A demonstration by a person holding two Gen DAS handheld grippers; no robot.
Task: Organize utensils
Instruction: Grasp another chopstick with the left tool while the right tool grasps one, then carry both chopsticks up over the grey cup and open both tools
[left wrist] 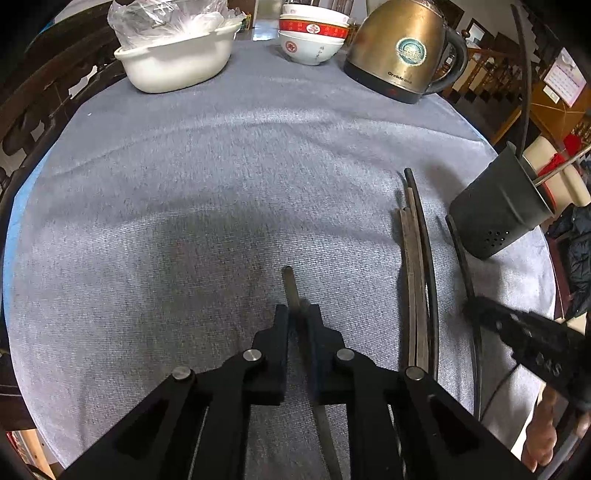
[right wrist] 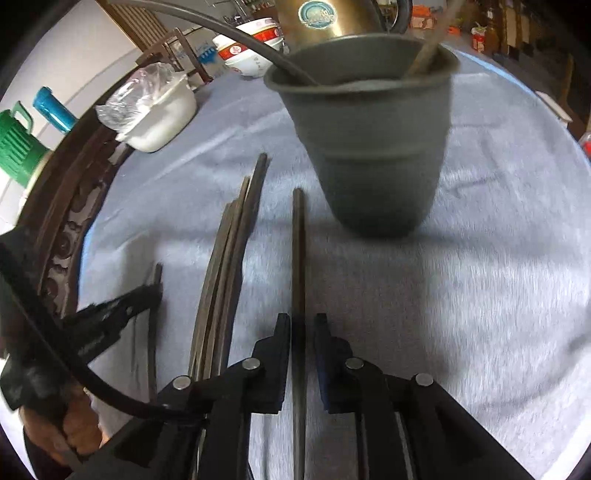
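My left gripper (left wrist: 298, 314) is shut on a dark chopstick (left wrist: 290, 282) whose tip sticks out past the fingers, low over the grey cloth. In the right wrist view that left gripper (right wrist: 153, 291) shows at the left edge. My right gripper (right wrist: 299, 325) straddles another dark chopstick (right wrist: 298, 251) that lies on the cloth; a thin gap shows beside its right finger, so the jaws stand slightly open. Between the two grippers lies a bundle of several chopsticks (left wrist: 417, 280) (right wrist: 229, 266). Just beyond stands a dark grey holder cup (right wrist: 369, 147) (left wrist: 498, 206) with chopsticks in it.
At the far edge of the round table stand a white tub (left wrist: 177, 62) with a plastic bag in it, stacked bowls (left wrist: 314, 33) and a brass kettle (left wrist: 402, 51). A carved wooden chair (right wrist: 62, 229) borders the left side. A green flask (right wrist: 18, 147) stands beyond it.
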